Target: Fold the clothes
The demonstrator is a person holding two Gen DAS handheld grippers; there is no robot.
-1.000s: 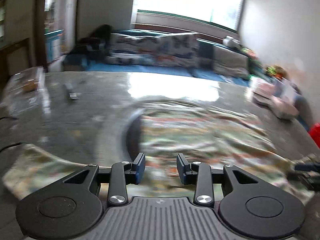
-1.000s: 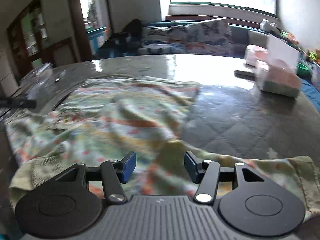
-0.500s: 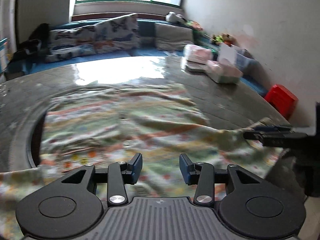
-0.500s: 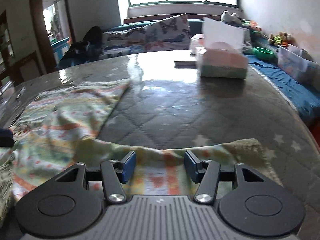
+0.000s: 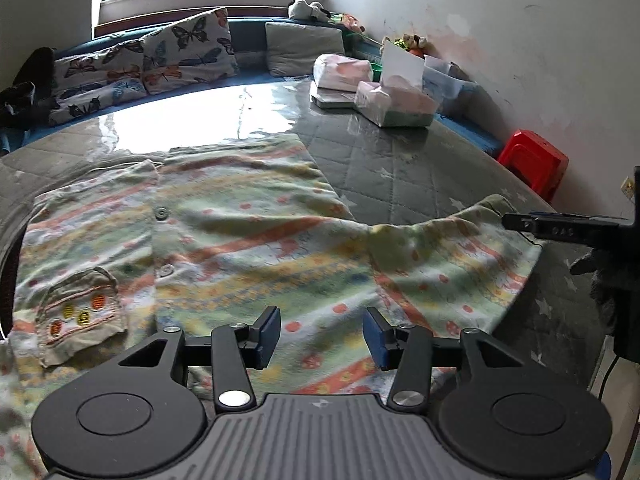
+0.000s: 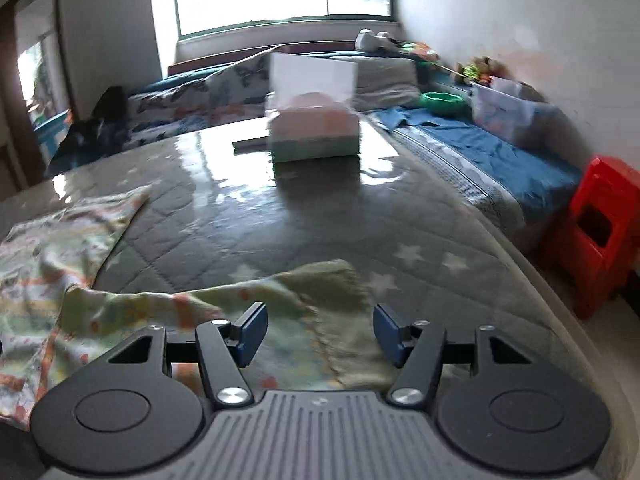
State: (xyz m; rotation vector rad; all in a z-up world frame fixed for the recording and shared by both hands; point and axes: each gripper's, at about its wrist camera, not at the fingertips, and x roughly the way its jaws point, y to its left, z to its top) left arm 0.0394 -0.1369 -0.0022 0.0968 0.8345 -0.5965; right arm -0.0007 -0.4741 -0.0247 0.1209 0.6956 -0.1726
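A striped, buttoned shirt point(image 5: 248, 236) lies spread, one sleeve point(image 6: 280, 304) outstretched.

A striped garment point(image 5: 248, 240) lies spread across the grey table point(image 5: 400, 168); the left gripper point(image 5: 322, 334), its jaws just widened, hovers empty at lower centre.

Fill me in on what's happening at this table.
A person with a handheld gripper in each hand is folding a patterned shirt that lies spread, buttons up, on the quilted table. The left gripper hangs over the shirt's lower front; the right gripper is over the sleeve end stretched out to the side. Both sets of jaws have just been opening and stand open, gripping no cloth. No fold shows yet.
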